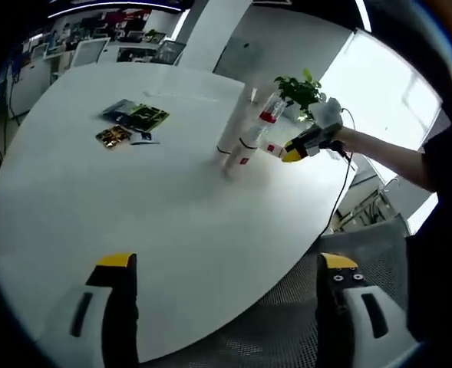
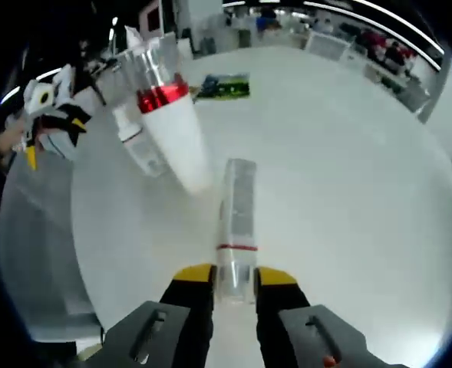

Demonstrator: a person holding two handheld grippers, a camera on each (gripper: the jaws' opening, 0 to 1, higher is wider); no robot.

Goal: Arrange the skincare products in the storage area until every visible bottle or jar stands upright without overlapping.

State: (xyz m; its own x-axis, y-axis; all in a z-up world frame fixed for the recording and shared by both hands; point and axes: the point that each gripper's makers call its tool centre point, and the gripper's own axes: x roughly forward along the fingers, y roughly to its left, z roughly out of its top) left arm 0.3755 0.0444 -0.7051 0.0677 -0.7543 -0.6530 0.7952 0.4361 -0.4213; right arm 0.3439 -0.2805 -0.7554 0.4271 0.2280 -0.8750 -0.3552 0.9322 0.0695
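Here the right gripper [image 2: 226, 277] has its yellow-tipped jaws closed on the lower end of a slim clear bottle [image 2: 238, 222], just below its thin red band. The bottle reaches forward along the jaws over the white table [image 2: 348, 192]. Holding it low near one end looks meant to leave the rest free, so it can be swung upright and stood on its base.

Just past it, a fatter white bottle with a red collar and clear cap [image 2: 164, 115] leans toward the camera, and a smaller white bottle [image 2: 136, 142] sits close behind it. From the left gripper view these bottles [image 1: 249, 138] are bunched together near the far edge of the table, so tightly that I cannot tell which are touching or overlapping. The right gripper is at that cluster.

The left gripper [image 1: 226, 276] hangs back with its jaws wide apart and nothing between them, over the near table edge and a mesh chair [image 1: 287, 322]. That probably keeps it clear while the other one works.

Farther off lie some flat printed packets [image 1: 133, 123], well apart from the bottles. A potted plant [image 1: 298, 90] stands beyond the table.
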